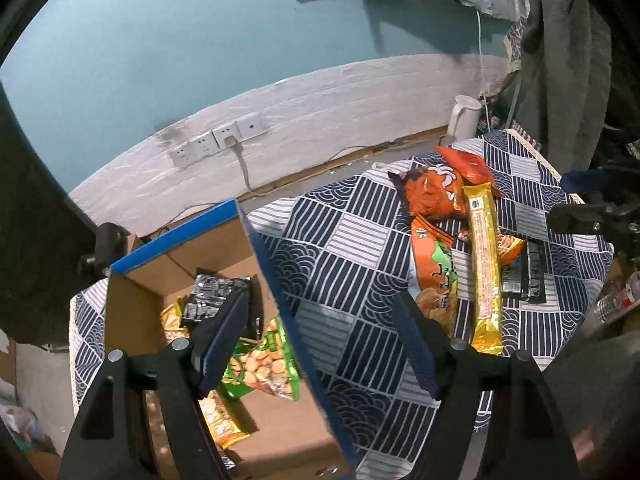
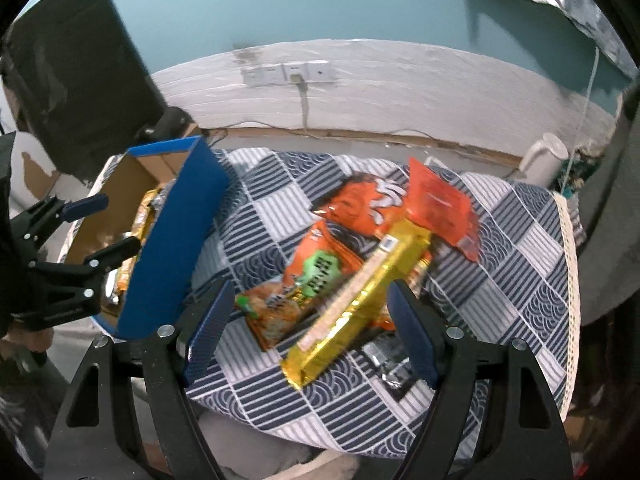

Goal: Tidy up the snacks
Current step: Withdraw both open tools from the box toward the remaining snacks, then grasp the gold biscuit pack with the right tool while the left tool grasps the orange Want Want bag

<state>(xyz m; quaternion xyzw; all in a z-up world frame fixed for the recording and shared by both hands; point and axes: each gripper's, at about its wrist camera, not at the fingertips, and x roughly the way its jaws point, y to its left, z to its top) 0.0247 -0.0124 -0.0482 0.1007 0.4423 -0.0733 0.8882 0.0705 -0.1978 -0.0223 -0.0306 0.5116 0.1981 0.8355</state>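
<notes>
Snacks mid-sort, both claws spread and empty.

Left claw (image 1: 320, 340) hung over cardboard box (image 1: 136, 304) wall; right claw (image 2: 310, 332) above gold wafer pack (image 2: 360, 300) on table (image 2: 520, 280). Best closed squarely across pack's middle, clear of orange bags (image 2: 360, 204). Green biscuit bag (image 1: 264, 368) inside box seen only from left wrist.

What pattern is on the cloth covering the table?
Navy-and-white patchwork cloth: squares of stripes and wave-like arcs. Right wrist view shows it best.
</notes>
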